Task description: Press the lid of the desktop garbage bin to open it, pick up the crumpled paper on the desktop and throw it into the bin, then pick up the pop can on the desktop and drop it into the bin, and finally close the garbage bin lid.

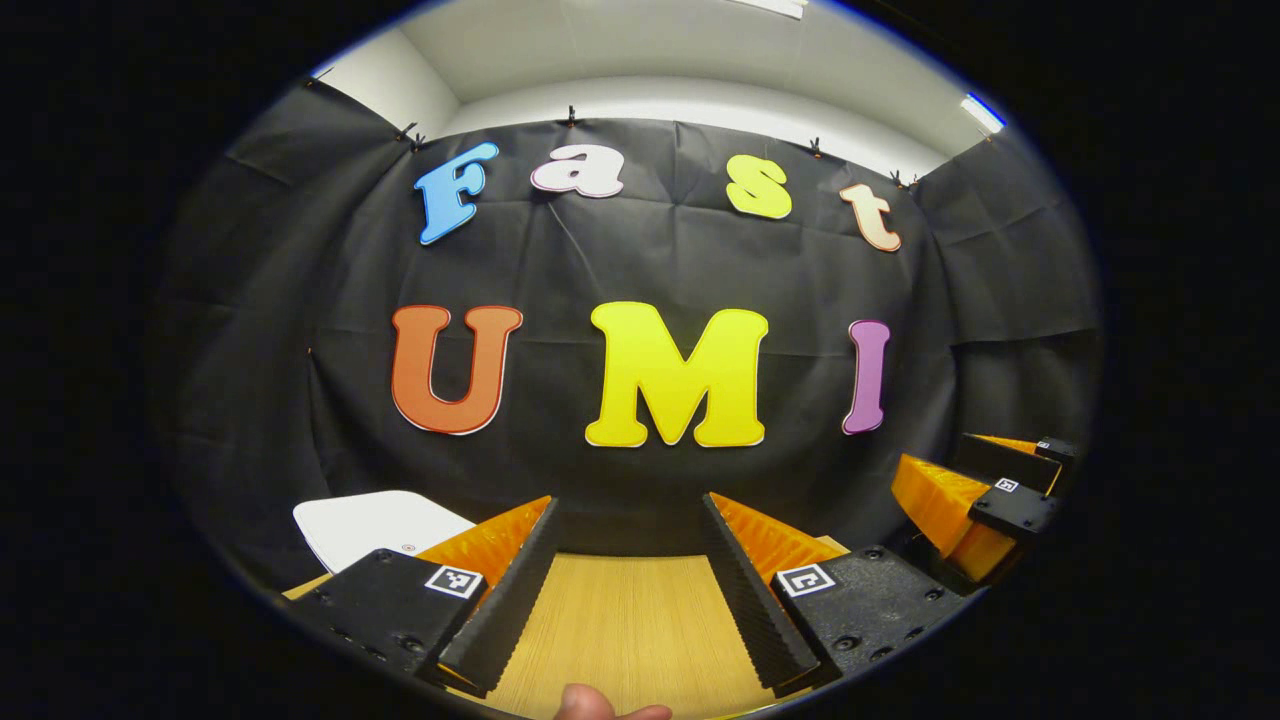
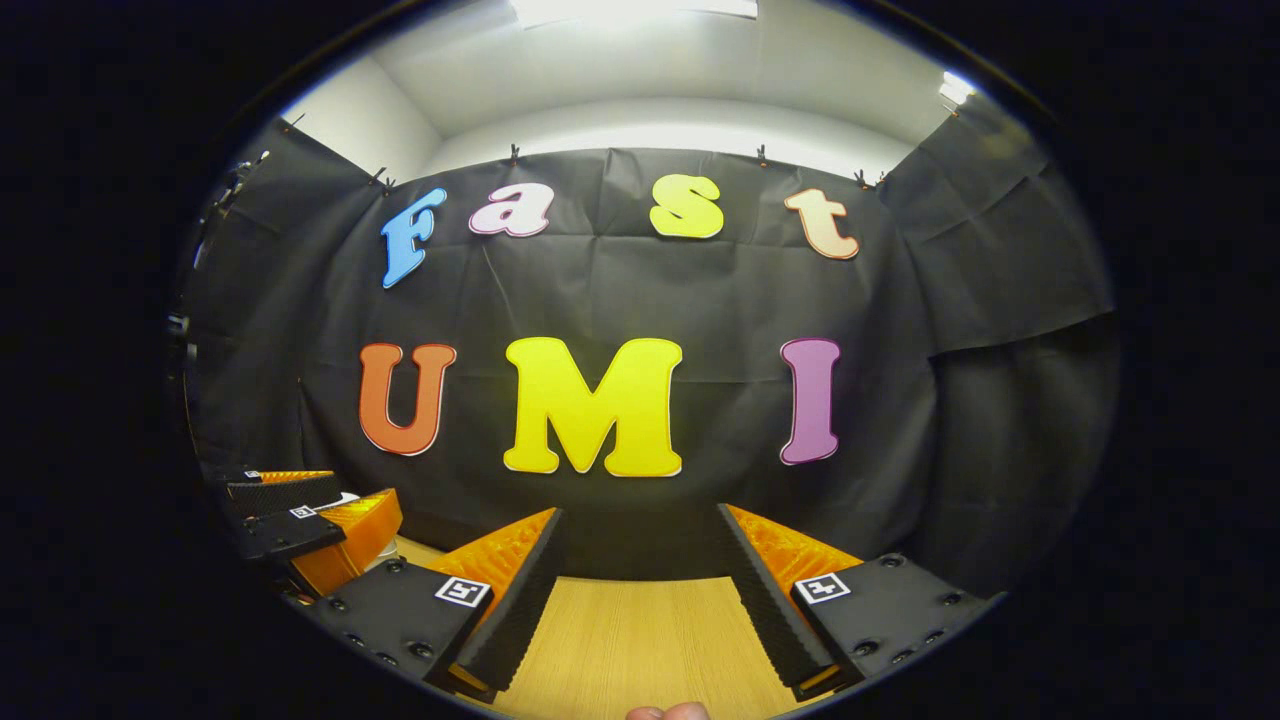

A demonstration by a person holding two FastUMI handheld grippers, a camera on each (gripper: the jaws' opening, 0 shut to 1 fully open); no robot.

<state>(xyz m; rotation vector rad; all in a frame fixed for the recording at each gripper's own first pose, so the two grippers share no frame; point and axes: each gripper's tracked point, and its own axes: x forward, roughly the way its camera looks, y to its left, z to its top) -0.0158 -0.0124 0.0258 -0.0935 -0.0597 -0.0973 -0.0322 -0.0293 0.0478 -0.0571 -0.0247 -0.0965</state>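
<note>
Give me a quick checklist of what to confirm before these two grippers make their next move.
1. Left gripper open, nothing between its fingers: ok.
2. Right gripper open, nothing between its fingers: ok.
3. Grippers apart from each other; the right one sits off to the side in the left gripper view: ok.
4. Bare wooden desktop ahead of both: ok.
5. Bin lid's state: cannot tell; the white object at left may be the bin.
6. Where the crumpled paper and pop can lie: cannot tell.
</note>
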